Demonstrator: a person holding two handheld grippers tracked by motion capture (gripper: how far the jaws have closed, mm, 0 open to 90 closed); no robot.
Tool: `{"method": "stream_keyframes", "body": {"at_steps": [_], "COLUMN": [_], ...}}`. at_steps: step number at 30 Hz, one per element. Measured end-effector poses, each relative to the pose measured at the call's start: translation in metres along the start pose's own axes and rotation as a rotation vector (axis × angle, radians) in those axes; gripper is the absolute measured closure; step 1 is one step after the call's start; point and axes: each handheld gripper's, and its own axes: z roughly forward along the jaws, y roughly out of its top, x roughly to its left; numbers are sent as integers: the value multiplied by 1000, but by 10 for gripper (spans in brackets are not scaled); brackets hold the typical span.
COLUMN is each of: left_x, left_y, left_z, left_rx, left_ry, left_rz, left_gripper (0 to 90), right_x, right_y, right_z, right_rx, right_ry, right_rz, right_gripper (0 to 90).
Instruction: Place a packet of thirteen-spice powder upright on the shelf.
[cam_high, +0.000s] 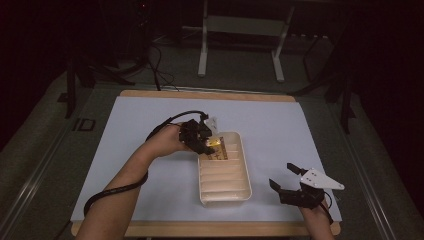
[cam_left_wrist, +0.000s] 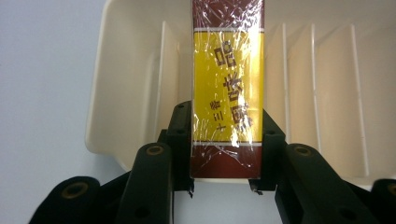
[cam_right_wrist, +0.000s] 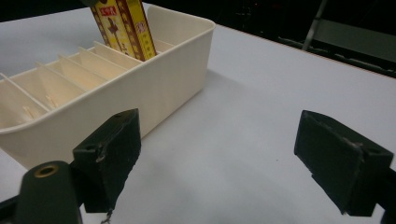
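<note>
Left gripper (cam_left_wrist: 219, 154) clamps yellow packet (cam_left_wrist: 228, 88) — seemingly tilted, end-down into divided tray (cam_left_wrist: 116, 93).

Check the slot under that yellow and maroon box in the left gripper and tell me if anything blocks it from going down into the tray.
Nothing visible blocks it. The left gripper is shut on the yellow and maroon box, which already stands tilted between two dividers near the far end of the cream tray. The slot's floor beneath the box is hidden.
</note>
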Motion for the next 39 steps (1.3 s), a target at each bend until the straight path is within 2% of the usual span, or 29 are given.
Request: {"method": "stream_keyframes", "body": {"at_steps": [9, 10, 15, 18, 21, 27, 31, 36, 39], "left_x": [2, 2, 3, 3, 3, 6, 5, 4, 3], "left_y": [2, 2, 5, 9, 12, 14, 15, 12, 11], "left_z": [17, 19, 27, 29, 30, 31, 30, 20, 14], "left_rx": [57, 66, 80, 76, 83, 80, 87, 32, 25], "left_ry": [-8, -9, -12, -15, -16, -24, -20, -24, -21], "left_rz": [8, 19, 26, 20, 32, 12, 19, -4, -14], "left_gripper": [675, 675, 675, 675, 673, 670, 667, 631, 634], "right_x": [0, 0, 0, -1, 0, -1, 0, -1, 0], "right_y": [0, 0, 0, 0, 0, 0, 0, 0, 0], "right_z": [-1, -1, -1, -1, -1, -1, -1, -1, -1], "right_rx": [0, 1, 0, 0, 0, 1, -1, 0, 1], "right_ry": [-1, -2, -2, -2, -1, -1, -2, -2, 0], "right_rz": [1, 1, 2, 2, 2, 3, 0, 3, 2], "right_gripper": [148, 148, 148, 148, 148, 148, 149, 148, 148]}}
